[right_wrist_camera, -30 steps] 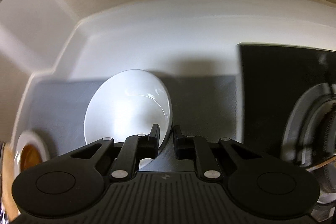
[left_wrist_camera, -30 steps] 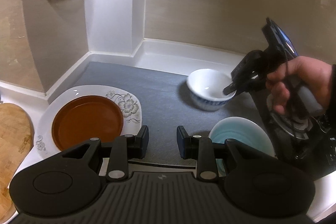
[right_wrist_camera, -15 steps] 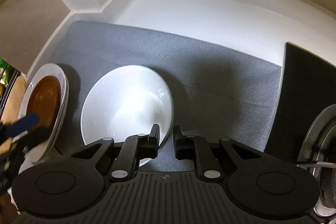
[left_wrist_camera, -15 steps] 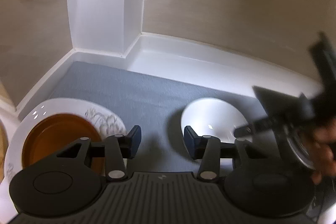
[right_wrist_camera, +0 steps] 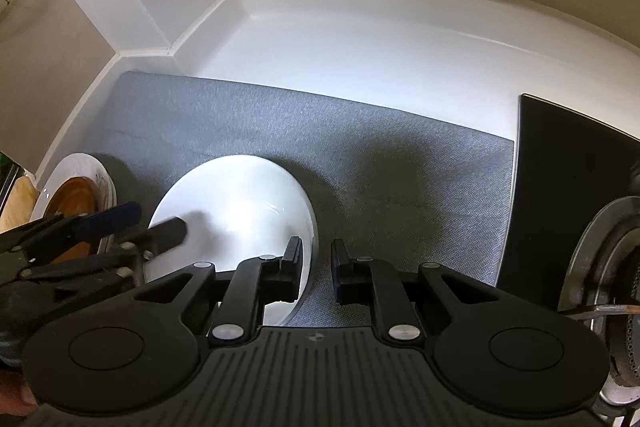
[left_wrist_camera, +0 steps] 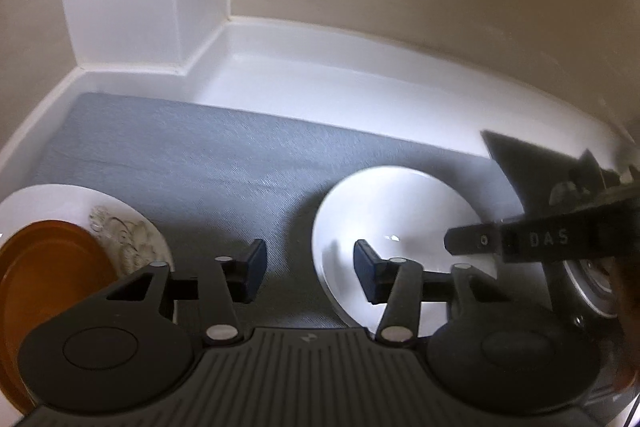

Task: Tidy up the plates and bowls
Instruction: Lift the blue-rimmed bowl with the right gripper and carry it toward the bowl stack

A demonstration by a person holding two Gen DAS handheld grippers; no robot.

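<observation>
A plain glossy white bowl [left_wrist_camera: 404,227] sits on a grey woven-textured mat [left_wrist_camera: 224,155]. A solid orange-brown plate [left_wrist_camera: 48,279] lies on a white plate with a grey floral pattern [left_wrist_camera: 124,239]. The surface [left_wrist_camera: 360,95] is white; the tongs [left_wrist_camera: 308,275] are black with dark blue pads.

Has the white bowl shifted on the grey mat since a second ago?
Cannot tell. The white bowl sits on the grey mat, right gripper straddling its rim, but both cameras moved, so no fixed reference holds.
</observation>
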